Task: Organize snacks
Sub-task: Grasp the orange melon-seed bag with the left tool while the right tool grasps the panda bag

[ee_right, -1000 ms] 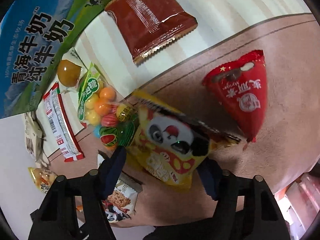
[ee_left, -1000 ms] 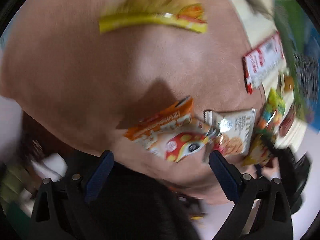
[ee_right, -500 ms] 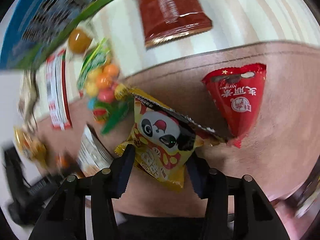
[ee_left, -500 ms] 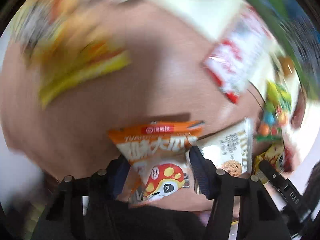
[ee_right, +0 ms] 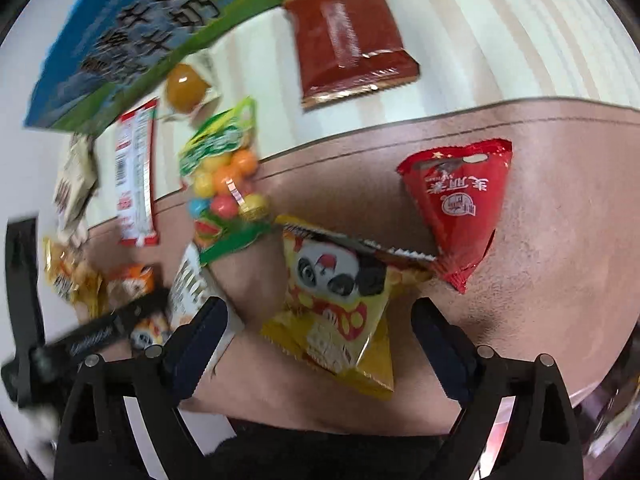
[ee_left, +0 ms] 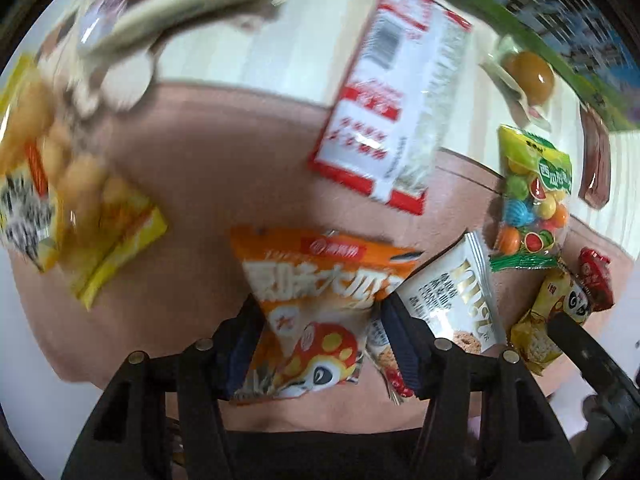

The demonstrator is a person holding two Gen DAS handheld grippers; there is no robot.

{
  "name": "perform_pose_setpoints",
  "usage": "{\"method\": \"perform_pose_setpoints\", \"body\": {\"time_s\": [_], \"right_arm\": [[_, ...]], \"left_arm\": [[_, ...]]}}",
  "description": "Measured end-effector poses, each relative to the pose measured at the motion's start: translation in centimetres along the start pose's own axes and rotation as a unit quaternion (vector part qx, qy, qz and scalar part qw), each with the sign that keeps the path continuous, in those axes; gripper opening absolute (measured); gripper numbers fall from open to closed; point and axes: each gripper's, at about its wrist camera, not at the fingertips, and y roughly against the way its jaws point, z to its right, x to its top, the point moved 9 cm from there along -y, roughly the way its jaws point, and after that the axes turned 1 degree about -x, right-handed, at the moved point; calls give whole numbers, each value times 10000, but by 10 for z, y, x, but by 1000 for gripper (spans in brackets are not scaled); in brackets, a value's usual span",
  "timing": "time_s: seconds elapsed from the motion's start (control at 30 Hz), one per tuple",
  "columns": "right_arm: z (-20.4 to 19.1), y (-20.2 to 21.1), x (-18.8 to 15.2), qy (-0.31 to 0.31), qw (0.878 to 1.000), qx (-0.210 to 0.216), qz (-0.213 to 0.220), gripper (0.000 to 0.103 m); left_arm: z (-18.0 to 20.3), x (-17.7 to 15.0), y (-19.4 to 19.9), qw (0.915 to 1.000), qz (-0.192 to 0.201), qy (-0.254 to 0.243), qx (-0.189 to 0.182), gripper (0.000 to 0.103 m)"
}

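Orange sunflower-seed packet (ee_left: 316,304) sits pinched between the narrow-set fingers of the left gripper (ee_left: 318,344), whose jaws opened a touch in the last half second yet still press its sides. Just right of it a white biscuit packet (ee_left: 456,300) leans against the right finger, with a yellow panda snack bag (ee_left: 540,320) beyond. That same bag (ee_right: 340,304) lies between the fingers of the right gripper (ee_right: 320,344), whose jaws have just been opening and now stand wide, clear of both its edges. Beside its top corner rests a red cone-shaped packet (ee_right: 460,208). A bag of coloured gumballs (ee_right: 224,184) straddles the seam where the brown mat (ee_right: 560,200) meets the striped cloth (ee_right: 500,32). Bare mat lies open right of the red packet, up to the mat's curved edge.
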Motion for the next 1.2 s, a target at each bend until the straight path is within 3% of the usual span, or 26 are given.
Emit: {"method": "perform_pose_setpoints", "body": {"time_s": [0.13,0.2,0.27,0.37,0.5,0.6,0.63,0.73,0.83,0.93,1.07,1.2], "right_arm": [[0,-20,9,-342,9991,-263,-11,93],[3,-21,13,-329,9984,-444,81,82],[6,-21,14,54,9977,-667,62,66],[-1,-17,8,781,9942,-741,-64,63],[-4,-15,-8,1916,9704,-1440,-302,63],[-3,-9,-7,1759,9736,-1446,-152,72],[1,-5,-8,1606,9775,-1366,-88,75],[15,-5,-5,917,9892,-1137,-104,76],[31,-2,-6,535,9929,-1058,-111,76],[34,-5,-9,474,9926,-1122,5,75],[33,-1,-19,427,9929,-1097,165,60],[28,9,-37,412,9941,-973,255,56]], "left_arm": [[-9,-11,-5,10000,-36,29,21,58],[-7,-14,-7,9999,-22,-22,101,58],[-3,-12,-9,9998,-38,-50,171,59],[7,-6,-8,9994,8,-189,307,59],[10,-17,-1,9990,57,-250,365,59],[3,-24,-3,9989,55,-290,369,59],[5,-7,-14,9989,46,-299,371,59],[7,0,-23,9985,50,-367,407,59],[12,2,-29,9980,111,-428,449,58],[14,-4,-23,9954,255,-620,687,42],[19,-9,-22,9943,351,-716,704,40],[20,-12,-13,9934,466,-764,714,38]]}}
